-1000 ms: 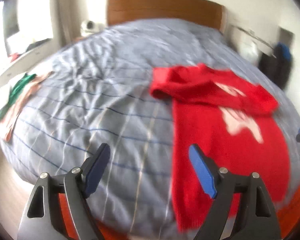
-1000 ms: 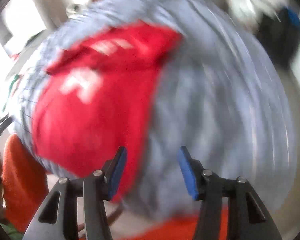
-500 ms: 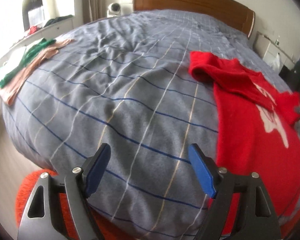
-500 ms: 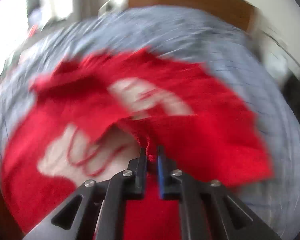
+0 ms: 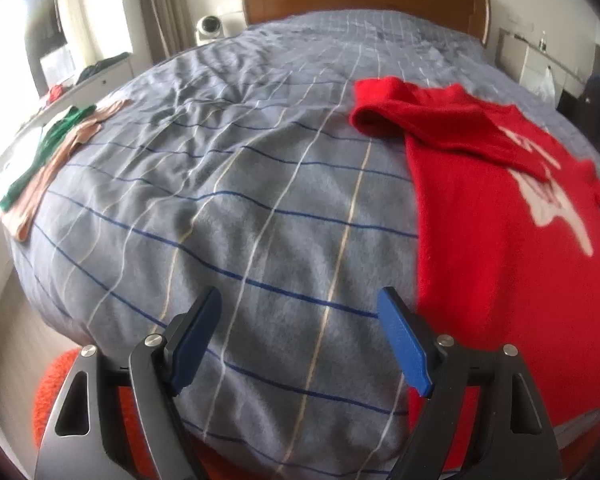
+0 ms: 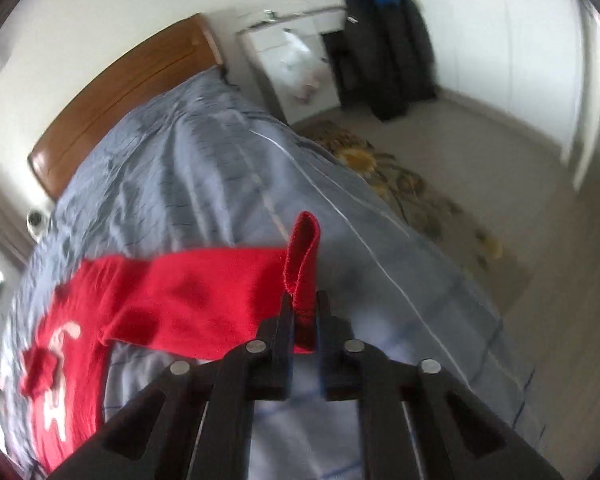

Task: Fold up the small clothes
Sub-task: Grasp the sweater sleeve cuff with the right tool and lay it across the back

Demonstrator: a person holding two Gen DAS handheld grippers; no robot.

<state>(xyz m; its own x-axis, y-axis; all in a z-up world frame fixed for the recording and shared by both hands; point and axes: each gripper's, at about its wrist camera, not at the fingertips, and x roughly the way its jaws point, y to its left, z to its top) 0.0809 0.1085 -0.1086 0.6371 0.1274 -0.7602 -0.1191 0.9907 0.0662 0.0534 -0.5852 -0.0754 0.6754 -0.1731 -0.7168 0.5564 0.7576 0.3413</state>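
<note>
The jaws of the right gripper (image 6: pixel 303 312) clench the sleeve cuff (image 6: pixel 303 252) of the red sweater (image 5: pixel 512 248); the left gripper (image 5: pixel 300 336), jaws released, should pin the near hem on the bed (image 5: pixel 228 208) during the fold.

Right gripper (image 6: pixel 303 312) now lifting red sweater (image 6: pixel 204 300) sleeve (jaws clamped), swung toward bed's far side

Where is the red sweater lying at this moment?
In the left wrist view the red sweater lies on the right side of the grey checked bedspread, near the bed's foot.

A grey checked bed (image 5: pixel 228 216) bears a red sweater (image 5: pixel 500 248) and green-and-peach clothes (image 5: pixel 48 152).
</note>
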